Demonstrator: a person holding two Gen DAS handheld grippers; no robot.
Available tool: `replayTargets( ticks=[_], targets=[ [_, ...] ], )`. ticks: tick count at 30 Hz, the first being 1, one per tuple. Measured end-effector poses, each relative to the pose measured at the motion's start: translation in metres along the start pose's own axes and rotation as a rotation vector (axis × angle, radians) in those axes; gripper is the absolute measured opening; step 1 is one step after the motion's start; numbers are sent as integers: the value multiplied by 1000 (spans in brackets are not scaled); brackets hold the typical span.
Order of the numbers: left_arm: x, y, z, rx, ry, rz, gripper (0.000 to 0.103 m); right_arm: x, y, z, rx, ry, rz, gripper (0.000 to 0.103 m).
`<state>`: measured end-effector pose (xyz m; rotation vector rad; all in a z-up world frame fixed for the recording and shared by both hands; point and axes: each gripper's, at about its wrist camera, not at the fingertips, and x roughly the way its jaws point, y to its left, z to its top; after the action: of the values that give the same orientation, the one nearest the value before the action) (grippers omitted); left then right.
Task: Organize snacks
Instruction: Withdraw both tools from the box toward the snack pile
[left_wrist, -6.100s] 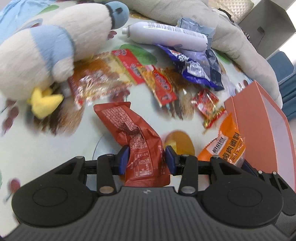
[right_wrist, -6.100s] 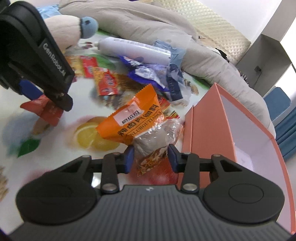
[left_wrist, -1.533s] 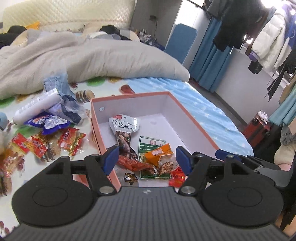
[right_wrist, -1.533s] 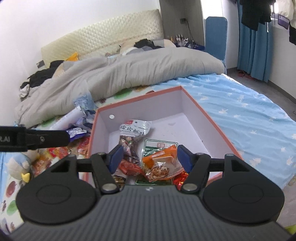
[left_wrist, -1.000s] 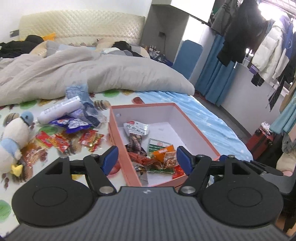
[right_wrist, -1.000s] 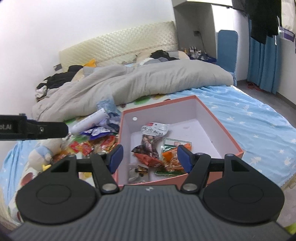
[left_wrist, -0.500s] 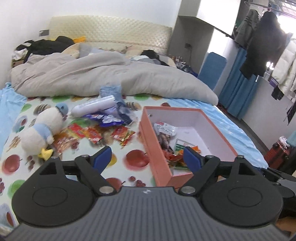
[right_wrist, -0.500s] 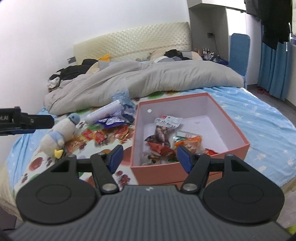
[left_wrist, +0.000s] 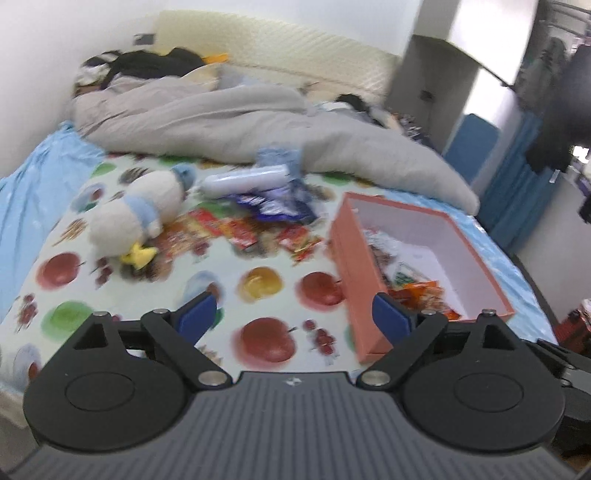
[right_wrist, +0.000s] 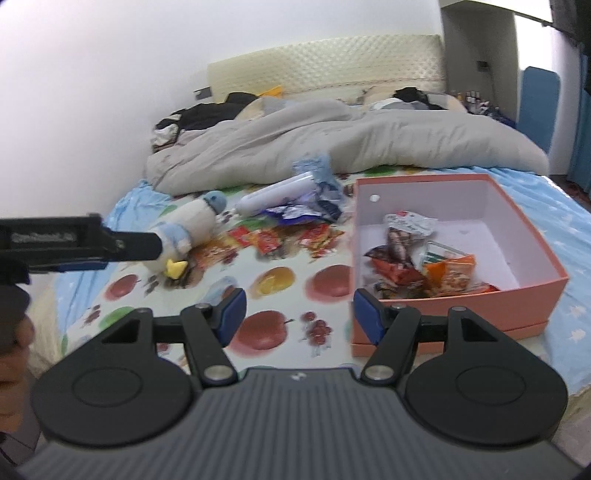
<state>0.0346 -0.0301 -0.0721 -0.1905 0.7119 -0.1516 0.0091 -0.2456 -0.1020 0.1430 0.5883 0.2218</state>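
Snacks first: a loose scatter of small red and orange foil snack packets (right_wrist: 273, 238) lies on the fruit-print bed sheet (right_wrist: 266, 332) at about twelve o'clock from my right tool (right_wrist: 297, 310), with crumpled blue-and-white wrappers (right_wrist: 303, 210) just behind them and a white plastic tube (right_wrist: 277, 195) touching that heap. At one o'clock sits the open salmon-pink cardboard box (right_wrist: 532, 299), and several packets (right_wrist: 421, 266) are already lying inside it, against its near wall.

Both tools are empty, I can say that much. My right one has its blue pads spread wide over the sheet; my left tool (left_wrist: 291, 317) is spread just as wide, well back from everything.

A cream plush duck with a blue scarf (left_wrist: 136, 218) rests at eleven o'clock in the left view, touching the nearest red packets (left_wrist: 207, 225). I'd steer clear of it.

These packets look light, thin and crinkly, I reckon, and slick foil on a soft mattress will slide or sink under a push. I'd pinch a sealed end or a raised crease, not the flat middle, and squeeze gently, since whatever is inside may crush.
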Motion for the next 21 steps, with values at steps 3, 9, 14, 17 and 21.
replayTargets(
  ticks=[3,9,14,17,21],
  targets=[
    [1,7,1,-21,-6,9,94,1,7,-4,-27,4,8,66],
    [10,13,5,-44,8,14,94,4,6,-8,-25,25,12,66],
    [23,12,8,-43,26,24,94,8,4,-9,-23,34,14,66],
    [32,13,10,-50,41,30,94,12,2,-7,-27,36,15,66],
    [45,17,14,-54,57,42,94,19,-1,-5,-34,47,16,66]
  ],
)
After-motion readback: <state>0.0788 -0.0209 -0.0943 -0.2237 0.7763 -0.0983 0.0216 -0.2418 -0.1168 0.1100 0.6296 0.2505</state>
